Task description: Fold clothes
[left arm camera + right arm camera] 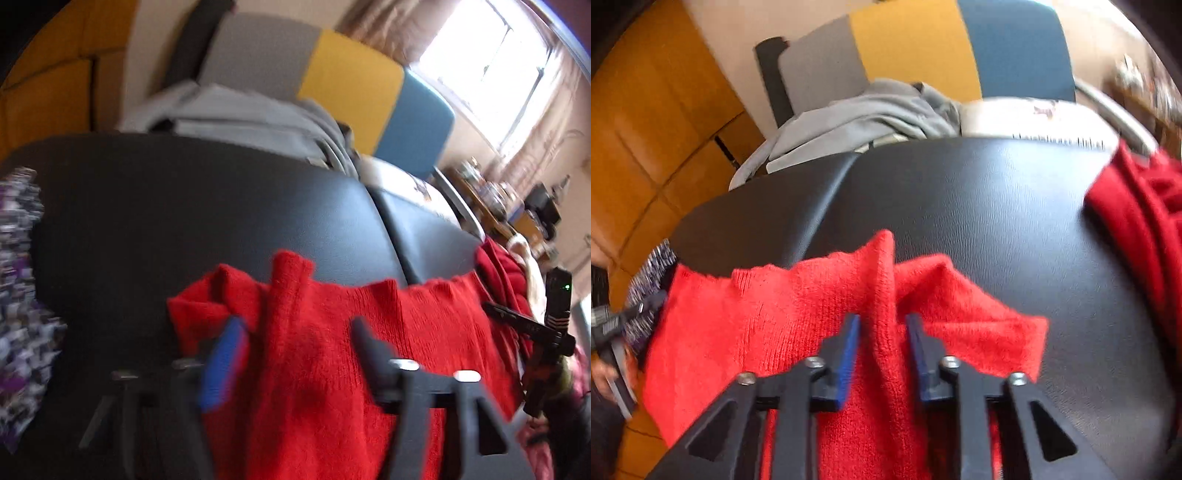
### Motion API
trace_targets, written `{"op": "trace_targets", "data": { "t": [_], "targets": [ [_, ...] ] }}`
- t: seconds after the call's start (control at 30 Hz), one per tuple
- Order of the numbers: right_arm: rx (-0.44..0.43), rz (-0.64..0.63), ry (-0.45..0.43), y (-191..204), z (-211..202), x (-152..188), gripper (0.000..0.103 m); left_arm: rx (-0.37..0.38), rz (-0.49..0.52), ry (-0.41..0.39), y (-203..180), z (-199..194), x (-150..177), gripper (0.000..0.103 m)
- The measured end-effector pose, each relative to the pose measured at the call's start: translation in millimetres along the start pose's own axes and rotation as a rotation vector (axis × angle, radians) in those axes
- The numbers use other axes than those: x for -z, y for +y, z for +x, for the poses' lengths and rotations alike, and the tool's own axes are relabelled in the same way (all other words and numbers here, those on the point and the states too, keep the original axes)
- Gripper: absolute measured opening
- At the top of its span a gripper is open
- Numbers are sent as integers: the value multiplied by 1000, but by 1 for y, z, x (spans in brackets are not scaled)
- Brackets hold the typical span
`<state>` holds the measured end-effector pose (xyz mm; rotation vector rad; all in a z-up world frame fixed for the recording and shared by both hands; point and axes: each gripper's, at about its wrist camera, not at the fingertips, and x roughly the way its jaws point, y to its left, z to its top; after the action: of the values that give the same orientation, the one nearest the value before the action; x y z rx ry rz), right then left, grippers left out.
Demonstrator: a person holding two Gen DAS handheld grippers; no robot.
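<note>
Knitwear dominates both wrist views: a red sweater [332,350] lies rumpled on the near part of a black padded surface [203,214], with another red piece bunched at that surface's right edge. The right gripper [882,332] has its jaws parted on either side of a raised ridge of the knit, not clenched on it, while the left gripper [295,339] also stands released, spread wide over the fabric. Beyond the black surface sit grey clothes [864,114], and a patterned purple cloth [18,295] lies at its left.
</note>
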<state>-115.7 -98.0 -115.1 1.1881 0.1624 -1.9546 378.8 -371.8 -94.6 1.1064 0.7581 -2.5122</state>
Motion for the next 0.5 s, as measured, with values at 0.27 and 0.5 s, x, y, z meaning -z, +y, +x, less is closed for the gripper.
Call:
{"op": "trace_targets", "data": {
  "t": [0.27,0.5],
  "targets": [
    [108,-103,-56,17,-8,6,8,-39,-179,-93,35,-17,17,9],
    [97,-34,-91,3,1,17,8,-140,-174,-69,40,-7,33,10]
  ]
}}
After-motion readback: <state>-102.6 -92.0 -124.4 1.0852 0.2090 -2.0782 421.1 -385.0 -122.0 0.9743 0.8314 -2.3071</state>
